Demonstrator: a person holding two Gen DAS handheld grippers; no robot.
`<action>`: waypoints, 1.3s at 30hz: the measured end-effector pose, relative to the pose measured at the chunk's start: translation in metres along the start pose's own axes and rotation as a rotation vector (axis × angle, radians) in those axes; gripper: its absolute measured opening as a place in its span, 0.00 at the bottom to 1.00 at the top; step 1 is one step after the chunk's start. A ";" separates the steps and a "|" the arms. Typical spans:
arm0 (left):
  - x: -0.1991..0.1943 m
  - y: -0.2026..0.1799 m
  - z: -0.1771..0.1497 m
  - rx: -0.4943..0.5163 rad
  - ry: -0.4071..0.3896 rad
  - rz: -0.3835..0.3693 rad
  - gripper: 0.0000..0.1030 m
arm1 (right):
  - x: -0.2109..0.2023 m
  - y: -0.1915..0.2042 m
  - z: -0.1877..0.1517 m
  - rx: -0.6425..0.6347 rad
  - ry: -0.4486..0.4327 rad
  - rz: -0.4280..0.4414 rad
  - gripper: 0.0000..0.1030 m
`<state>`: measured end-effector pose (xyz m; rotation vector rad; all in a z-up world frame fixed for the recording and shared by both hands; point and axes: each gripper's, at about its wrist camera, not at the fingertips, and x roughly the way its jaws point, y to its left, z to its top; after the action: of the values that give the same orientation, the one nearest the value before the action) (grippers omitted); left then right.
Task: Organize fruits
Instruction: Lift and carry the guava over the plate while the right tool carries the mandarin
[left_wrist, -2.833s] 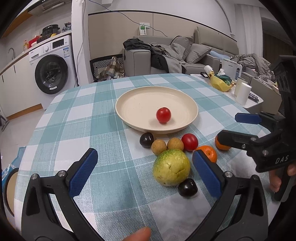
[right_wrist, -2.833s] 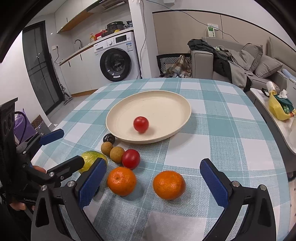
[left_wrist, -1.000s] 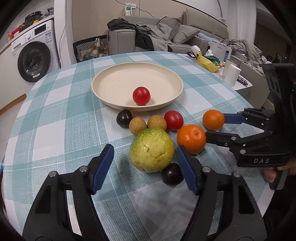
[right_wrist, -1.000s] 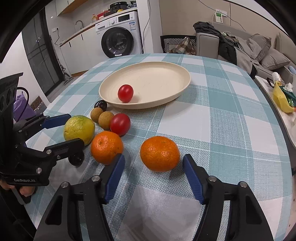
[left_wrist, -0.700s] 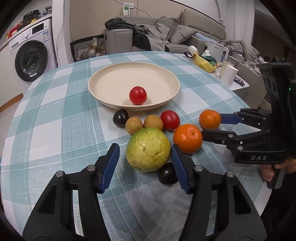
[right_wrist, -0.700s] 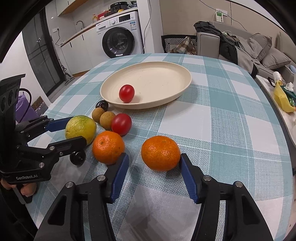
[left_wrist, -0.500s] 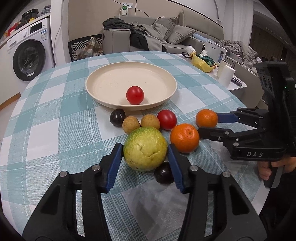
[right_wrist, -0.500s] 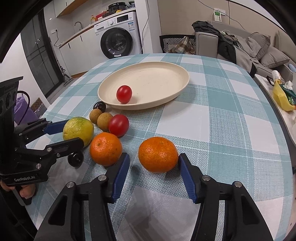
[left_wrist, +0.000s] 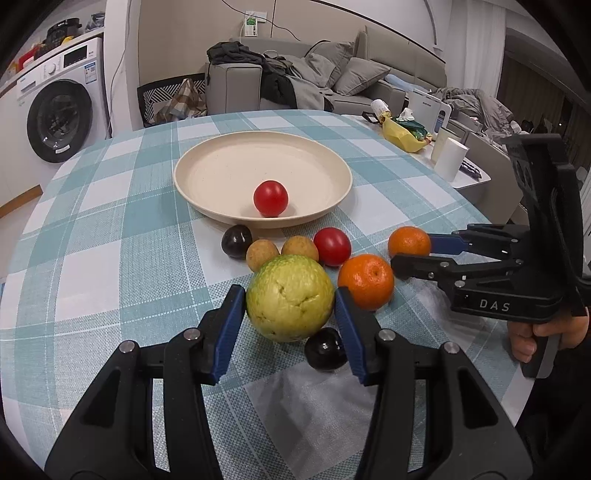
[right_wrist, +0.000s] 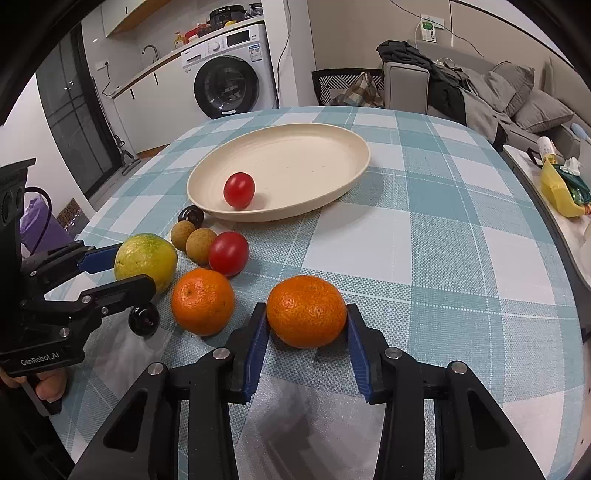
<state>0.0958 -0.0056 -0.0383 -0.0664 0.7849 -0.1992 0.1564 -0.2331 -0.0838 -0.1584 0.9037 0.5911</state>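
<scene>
My left gripper (left_wrist: 290, 306) is shut on a large yellow-green fruit (left_wrist: 290, 298) that rests on the checked table. My right gripper (right_wrist: 306, 319) is shut on an orange (right_wrist: 306, 311), also on the table. A second orange (left_wrist: 365, 281) lies between them. A red tomato (left_wrist: 332, 246), two small brown fruits (left_wrist: 261, 254) and two dark round fruits (left_wrist: 236, 240) lie near. The cream plate (left_wrist: 221, 173) behind holds one red tomato (left_wrist: 270, 198).
The round table's edge (right_wrist: 554, 229) curves close on the right. A side table with a yellow bag (left_wrist: 400, 138) and white cups (left_wrist: 448, 158) stands beyond it. A washing machine (left_wrist: 61, 114) and sofa are behind.
Both grippers moved forward and closed: the left onto the yellow-green fruit, the right onto the orange. The fruits stay on the table.
</scene>
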 end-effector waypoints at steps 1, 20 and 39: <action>-0.001 0.000 0.000 -0.001 -0.002 -0.001 0.46 | 0.000 0.000 0.000 -0.001 -0.001 -0.003 0.40; -0.015 0.015 0.004 -0.057 -0.072 0.012 0.46 | -0.023 0.004 0.007 0.001 -0.129 0.034 0.40; -0.024 0.038 0.027 -0.115 -0.154 0.070 0.46 | -0.021 0.009 0.025 0.020 -0.165 0.047 0.40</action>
<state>0.1041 0.0363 -0.0072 -0.1607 0.6436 -0.0810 0.1582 -0.2249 -0.0511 -0.0697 0.7550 0.6296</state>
